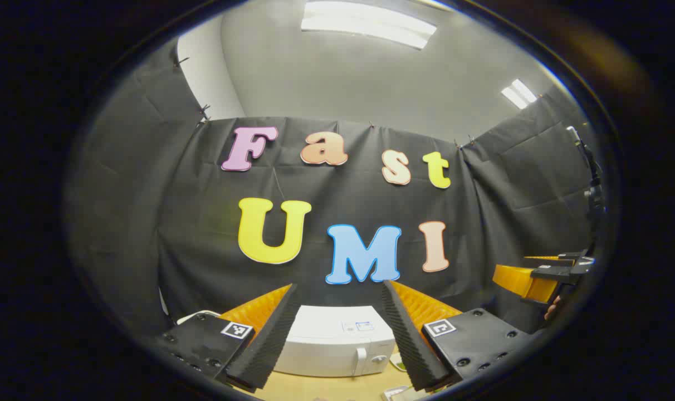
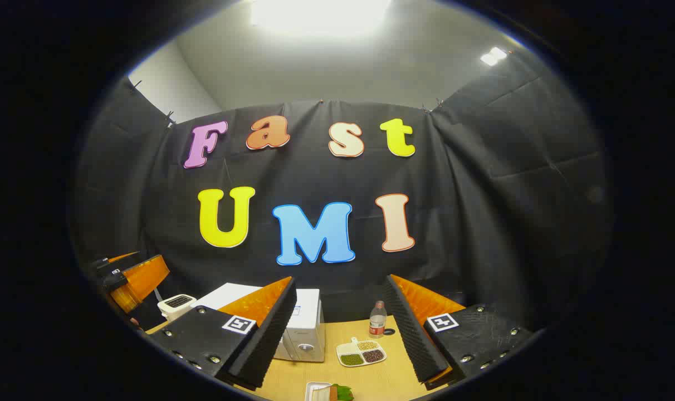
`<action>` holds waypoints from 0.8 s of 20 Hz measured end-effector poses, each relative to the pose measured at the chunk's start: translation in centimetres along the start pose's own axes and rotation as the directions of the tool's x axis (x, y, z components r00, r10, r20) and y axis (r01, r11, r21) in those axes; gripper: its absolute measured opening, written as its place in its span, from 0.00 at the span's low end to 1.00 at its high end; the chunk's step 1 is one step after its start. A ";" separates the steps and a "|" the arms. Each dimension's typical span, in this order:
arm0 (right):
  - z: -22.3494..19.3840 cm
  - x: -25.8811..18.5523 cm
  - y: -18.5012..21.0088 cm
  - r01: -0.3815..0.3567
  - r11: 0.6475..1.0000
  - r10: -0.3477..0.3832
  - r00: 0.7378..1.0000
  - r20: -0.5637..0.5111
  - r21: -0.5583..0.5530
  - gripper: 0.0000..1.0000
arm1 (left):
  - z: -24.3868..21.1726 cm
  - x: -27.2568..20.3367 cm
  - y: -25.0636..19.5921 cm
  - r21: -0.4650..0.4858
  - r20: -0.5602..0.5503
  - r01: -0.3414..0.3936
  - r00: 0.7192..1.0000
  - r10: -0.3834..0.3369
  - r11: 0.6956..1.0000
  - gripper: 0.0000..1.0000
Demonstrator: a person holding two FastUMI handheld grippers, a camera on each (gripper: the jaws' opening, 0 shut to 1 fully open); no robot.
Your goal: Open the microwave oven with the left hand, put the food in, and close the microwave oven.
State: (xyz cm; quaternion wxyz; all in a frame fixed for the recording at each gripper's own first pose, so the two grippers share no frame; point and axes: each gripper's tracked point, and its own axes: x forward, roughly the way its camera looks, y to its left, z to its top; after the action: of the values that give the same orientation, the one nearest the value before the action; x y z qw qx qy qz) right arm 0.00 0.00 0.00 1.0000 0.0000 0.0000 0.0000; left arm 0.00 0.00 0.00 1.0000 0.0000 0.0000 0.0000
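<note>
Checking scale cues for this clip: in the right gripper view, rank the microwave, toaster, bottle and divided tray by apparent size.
1. microwave, clearly largest.
2. divided tray and toaster: they look alike, and the toaster sits farther back, so no ranking.
3. bottle, smallest, though it also stands farther off.

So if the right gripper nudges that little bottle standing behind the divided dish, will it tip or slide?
The bottle stands tall and narrow, so it probably tips easily. It looks like thin clear plastic, likely light. Once down, it may roll on the table.
</note>
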 end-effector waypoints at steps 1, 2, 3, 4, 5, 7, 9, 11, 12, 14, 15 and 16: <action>-0.1 0.4 0.2 -0.006 1.000 0.006 1.000 -0.004 -0.001 0.96 | -0.1 0.2 -0.1 -0.001 -0.001 -0.001 1.000 0.001 1.000 0.96; -0.1 0.6 0.3 -0.013 1.000 0.013 1.000 -0.008 -0.001 0.96 | -0.2 0.5 -0.1 -0.001 -0.005 0.000 1.000 0.000 1.000 0.96; -0.1 0.8 0.4 -0.016 1.000 0.016 1.000 -0.008 0.001 0.96 | -0.4 0.6 -0.3 -0.002 -0.006 0.006 1.000 -0.006 1.000 0.96; -0.1 1.0 0.4 -0.017 1.000 0.017 1.000 -0.006 -0.001 0.96 | -0.5 0.8 -0.5 -0.003 -0.007 0.012 1.000 -0.012 1.000 0.96; -0.1 1.1 0.3 -0.015 1.000 0.015 1.000 -0.005 -0.005 0.96 | -0.6 1.0 -0.5 -0.001 -0.005 0.013 1.000 -0.013 1.000 0.96; -0.3 1.2 0.2 -0.008 1.000 0.008 1.000 -0.010 -0.017 0.96 | -0.9 1.2 -0.9 -0.001 -0.006 0.030 1.000 -0.030 1.000 0.96; -0.6 1.1 -0.2 0.003 1.000 -0.004 1.000 -0.018 -0.017 0.96 | -1.6 1.4 -1.4 0.007 -0.018 0.049 0.999 -0.049 0.999 0.96; -0.8 1.1 -0.9 0.029 0.999 -0.029 0.999 -0.025 -0.016 0.96 | -1.9 1.5 -1.5 0.022 -0.023 0.056 0.998 -0.055 0.998 0.96; -0.7 1.0 -1.0 0.031 0.999 -0.031 0.999 -0.022 -0.011 0.96 | -2.1 1.5 -1.6 0.029 -0.029 0.058 0.998 -0.057 0.998 0.96; -0.9 0.8 -1.2 0.036 0.999 -0.036 0.999 -0.025 -0.009 0.96 | -3.2 1.6 -1.8 0.037 -0.049 0.059 0.997 -0.057 0.998 0.96; -1.3 0.8 -1.3 0.032 0.999 -0.032 0.999 -0.028 -0.009 0.96 | -3.8 1.7 -2.0 0.038 -0.058 0.060 0.997 -0.058 0.997 0.97; -1.4 0.8 -1.2 0.027 1.000 -0.027 0.999 -0.028 -0.007 0.96 | -4.2 1.9 -2.1 0.037 -0.064 0.061 0.996 -0.058 0.997 0.96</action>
State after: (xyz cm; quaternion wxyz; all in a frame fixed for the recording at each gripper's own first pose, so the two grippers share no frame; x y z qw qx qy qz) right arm 0.83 -1.24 -1.42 0.9998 -0.0035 0.0140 -0.0135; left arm 1.90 -2.10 -4.23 0.9989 0.0195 0.0315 -0.0297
